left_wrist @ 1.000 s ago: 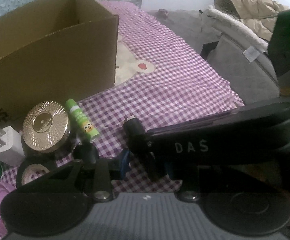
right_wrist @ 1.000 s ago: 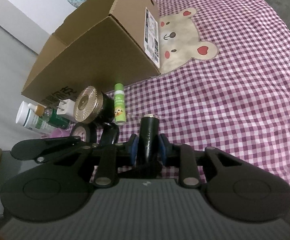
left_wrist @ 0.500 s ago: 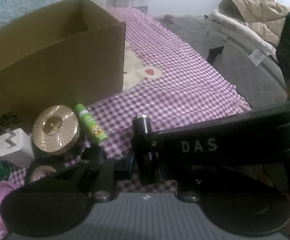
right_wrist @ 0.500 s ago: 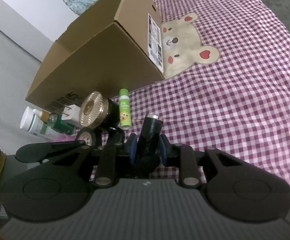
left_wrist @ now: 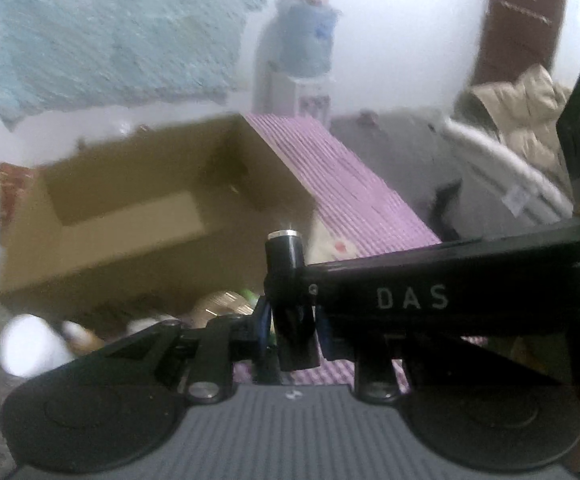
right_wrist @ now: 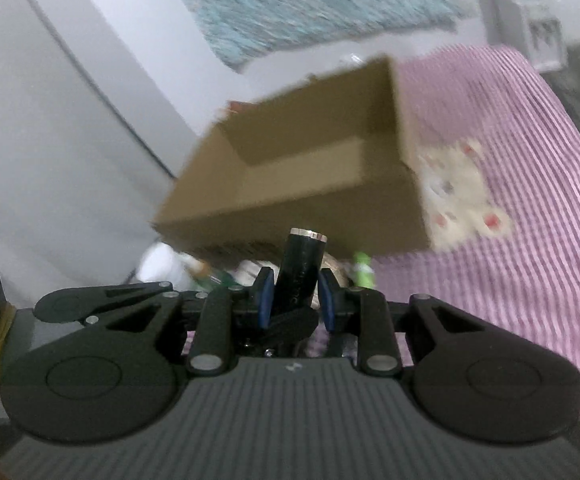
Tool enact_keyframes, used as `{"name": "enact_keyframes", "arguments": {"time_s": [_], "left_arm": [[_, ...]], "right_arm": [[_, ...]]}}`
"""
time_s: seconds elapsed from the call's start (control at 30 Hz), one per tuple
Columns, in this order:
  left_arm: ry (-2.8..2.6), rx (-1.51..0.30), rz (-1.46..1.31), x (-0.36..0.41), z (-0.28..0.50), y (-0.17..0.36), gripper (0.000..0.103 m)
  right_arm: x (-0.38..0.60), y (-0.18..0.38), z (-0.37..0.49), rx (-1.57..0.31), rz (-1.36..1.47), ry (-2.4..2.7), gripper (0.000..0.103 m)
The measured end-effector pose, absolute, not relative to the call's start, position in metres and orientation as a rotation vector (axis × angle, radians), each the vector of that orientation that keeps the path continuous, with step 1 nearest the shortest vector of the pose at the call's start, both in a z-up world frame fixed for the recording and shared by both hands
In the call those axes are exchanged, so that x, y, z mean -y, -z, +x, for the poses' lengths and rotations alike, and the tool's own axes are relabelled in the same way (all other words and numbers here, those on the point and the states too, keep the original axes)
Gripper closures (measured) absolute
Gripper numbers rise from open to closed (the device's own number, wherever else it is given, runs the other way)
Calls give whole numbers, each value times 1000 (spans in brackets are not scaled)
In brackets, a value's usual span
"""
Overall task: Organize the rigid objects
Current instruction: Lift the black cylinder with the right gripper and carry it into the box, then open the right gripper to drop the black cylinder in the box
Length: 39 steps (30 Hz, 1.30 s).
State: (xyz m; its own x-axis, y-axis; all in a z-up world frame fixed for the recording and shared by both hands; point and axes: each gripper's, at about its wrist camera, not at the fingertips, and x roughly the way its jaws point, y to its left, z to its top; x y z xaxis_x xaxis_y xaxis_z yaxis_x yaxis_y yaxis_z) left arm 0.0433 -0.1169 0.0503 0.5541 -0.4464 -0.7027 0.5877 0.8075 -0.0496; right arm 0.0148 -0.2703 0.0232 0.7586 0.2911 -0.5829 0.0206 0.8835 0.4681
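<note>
A black tube with a silver rim (left_wrist: 286, 256) stands upright between the blue pads of my left gripper (left_wrist: 291, 328), which is shut on it. My right gripper (right_wrist: 293, 300) is shut on the same tube (right_wrist: 301, 256), and its black side marked DAS (left_wrist: 409, 296) reaches in from the right in the left wrist view. Both grippers hold the tube in the air in front of an open cardboard box (left_wrist: 130, 256), whose inside shows from above (right_wrist: 309, 216). Both views are blurred by motion.
Below the box's front wall lie a gold-lidded jar (left_wrist: 222, 304), a white bottle (left_wrist: 26, 344) and a green tube (right_wrist: 361, 268). A purple checked cloth with a bear patch (right_wrist: 509, 280) covers the surface to the right. A beige coat (left_wrist: 521, 120) lies at the far right.
Both grippers have risen with the black tube, and the views now look down into the box's open top. The left pads have closed in against the tube.
</note>
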Motion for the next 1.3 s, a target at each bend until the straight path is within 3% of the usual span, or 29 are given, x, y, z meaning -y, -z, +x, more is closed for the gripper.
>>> {"name": "enact_keyframes", "arguments": {"time_s": [0.2,0.43,0.8,1.3], "left_arm": [[533,-749,133,72,77,-88,80],[445,-849,85,36,161,-92,80],[340,-1087,93,16,262,-32,80],[254,-1134,217,32,288,-7,80]], "right_arm": [[235,-68,57,-666,401,-263,81],[209,-86,150,-754,423,-352,82],[204,-20,285,-1018,593,-376,82],[210,35,329,-1150,815,-384,81]]}}
